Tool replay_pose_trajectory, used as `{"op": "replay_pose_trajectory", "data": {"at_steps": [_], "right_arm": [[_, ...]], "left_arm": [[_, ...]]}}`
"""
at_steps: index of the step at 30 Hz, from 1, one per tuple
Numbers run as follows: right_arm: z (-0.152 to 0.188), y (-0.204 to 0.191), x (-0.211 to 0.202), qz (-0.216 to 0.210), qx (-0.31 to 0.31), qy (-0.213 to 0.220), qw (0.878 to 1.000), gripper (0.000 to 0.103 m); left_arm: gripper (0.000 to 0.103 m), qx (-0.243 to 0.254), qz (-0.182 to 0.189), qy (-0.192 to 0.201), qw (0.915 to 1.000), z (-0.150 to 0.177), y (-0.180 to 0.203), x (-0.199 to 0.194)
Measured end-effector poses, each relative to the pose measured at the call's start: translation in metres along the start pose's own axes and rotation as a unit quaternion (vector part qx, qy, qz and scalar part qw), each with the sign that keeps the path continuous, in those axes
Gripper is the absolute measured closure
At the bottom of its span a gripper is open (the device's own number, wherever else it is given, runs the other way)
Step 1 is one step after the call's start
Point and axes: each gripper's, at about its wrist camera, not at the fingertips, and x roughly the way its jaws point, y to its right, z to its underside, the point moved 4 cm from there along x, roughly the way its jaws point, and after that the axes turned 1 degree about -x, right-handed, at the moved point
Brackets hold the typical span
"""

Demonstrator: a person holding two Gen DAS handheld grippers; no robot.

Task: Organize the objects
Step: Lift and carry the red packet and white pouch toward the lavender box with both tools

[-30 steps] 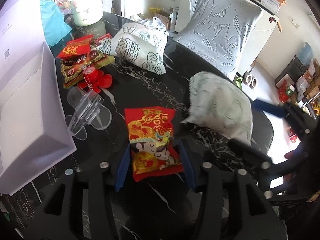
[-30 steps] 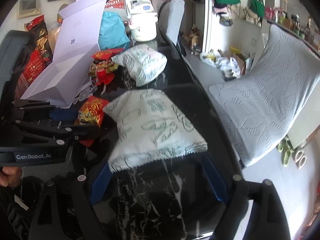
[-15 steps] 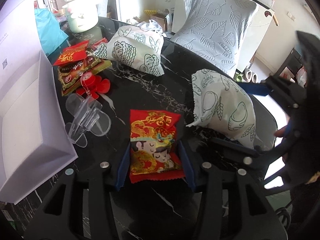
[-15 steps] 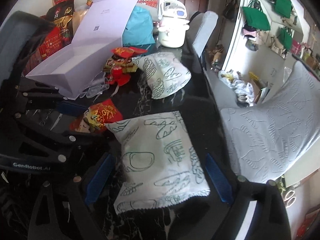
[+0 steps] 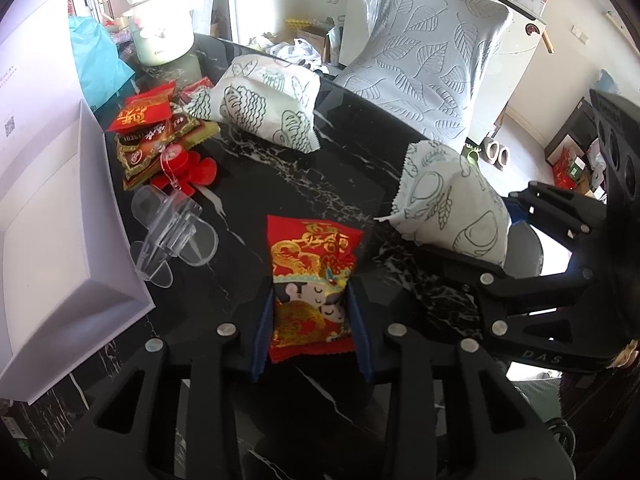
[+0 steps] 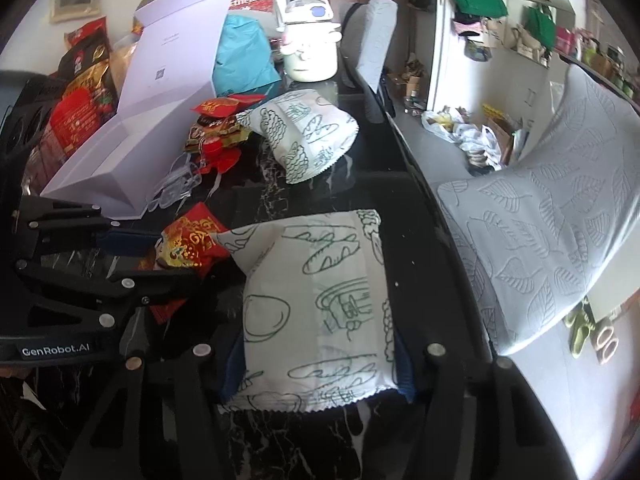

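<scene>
Black marble table (image 5: pixel 280 168): carries everything, white veins, glossy
left gripper (image 5: pixel 311 322): jaws have just been closing, blue pads now pressed on both sides of red snack packet (image 5: pixel 312 280); packet lies flat on table, its near half between the pads, far half sticking out ahead
right gripper (image 6: pixel 316 368): jaws have just been closing, pads now against both side edges of white printed pouch (image 6: pixel 316 304); pouch's near end between the pads, rest extends ahead, serrated edge toward camera
gripper-to-gripper: right one sits just right of the left; red packet and white pouch nearly touching in right wrist view
second white pouch (image 5: pixel 268 104): well ahead of left gripper, on table
red/green packet pile (image 5: pixel 152 132): ahead-left of left gripper, beside second pouch
clear plastic piece (image 5: pixel 172 236): left of red packet, close
white open box (image 5: pixel 48 208): far left of left gripper, lid up
rice cooker (image 5: pixel 160 20): far end of table
</scene>
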Motion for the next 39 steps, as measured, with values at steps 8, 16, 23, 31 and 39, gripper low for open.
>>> {"op": "replay_pose_trajectory", "data": {"at_steps": [8,16,23,31,39], "right_arm": [[0.000,-0.002,-0.025,0.018,0.012,0.015,1.000,0.043],[-0.013,-0.024,-0.047,0.023,-0.016,0.035,0.999,0.043],[-0.024,-0.058,-0.054,0.006,-0.048,0.045,0.998,0.043],[-0.033,-0.102,-0.057,-0.020,-0.087,0.052,0.995,0.043],[-0.036,-0.150,-0.052,-0.055,-0.130,0.053,0.989,0.043]], "left_arm": [[0.071,0.004,0.000,0.020,0.9998,0.001,0.005,-0.020],[0.071,-0.014,-0.016,0.044,0.9988,0.009,-0.013,-0.050],[0.071,-0.040,-0.043,0.062,0.9963,0.025,-0.039,-0.076],[0.071,-0.074,-0.067,0.075,0.9922,0.048,-0.067,-0.100],[0.071,-0.111,-0.096,0.082,0.9858,0.076,-0.093,-0.122]]}}
